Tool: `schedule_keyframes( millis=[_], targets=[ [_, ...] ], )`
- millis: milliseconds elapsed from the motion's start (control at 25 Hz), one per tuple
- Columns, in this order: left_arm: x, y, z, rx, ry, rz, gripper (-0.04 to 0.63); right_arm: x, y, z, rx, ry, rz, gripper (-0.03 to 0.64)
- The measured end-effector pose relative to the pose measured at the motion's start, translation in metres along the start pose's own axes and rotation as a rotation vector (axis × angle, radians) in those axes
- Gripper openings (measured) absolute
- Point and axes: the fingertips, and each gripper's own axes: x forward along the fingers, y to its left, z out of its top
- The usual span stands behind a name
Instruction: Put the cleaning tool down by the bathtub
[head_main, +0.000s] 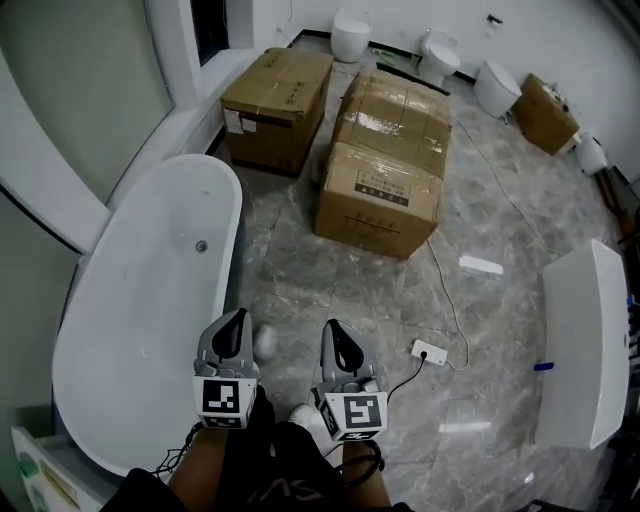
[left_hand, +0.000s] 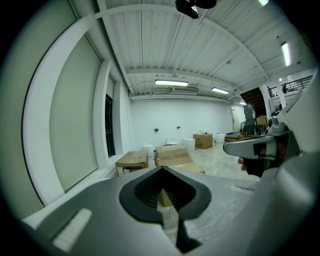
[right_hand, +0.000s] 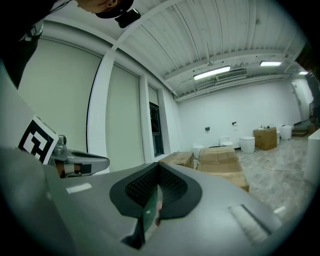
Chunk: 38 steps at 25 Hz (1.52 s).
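Left tongs (left_hand: 161, 175): shut, with nothing gripped; only carton and floor show through the seam. Right tongs (right_hand: 156, 172): closed to a narrow seam, in which I see a thin green sliver I cannot identify. Only the head view shows the white freestanding bathtub (head_main: 140, 290) and a small white rounded object (head_main: 265, 342) on the grey marble floor (head_main: 500, 330), just beside the tub wall. I take this object for the cleaning tool. The brown cardboard carton (head_main: 385, 190) carries dark print, too small to read.

White bathtub (head_main: 150, 300), brown cardboard boxes (head_main: 385, 190)
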Motion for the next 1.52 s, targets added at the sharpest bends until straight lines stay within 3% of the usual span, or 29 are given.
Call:
schedule_keyframes(
  millis=[800,1520],
  targets=[
    [-0.075,0.014,0.086,0.053,-0.162,0.054,0.001,-0.065,-0.001,0.092,-0.066,-0.133,-0.028,0.011],
    [-0.084,0.010,0.105,0.092,-0.210,0.039,0.000,-0.076,-0.001,0.107,-0.082,-0.163,-0.018,0.011]
  ],
)
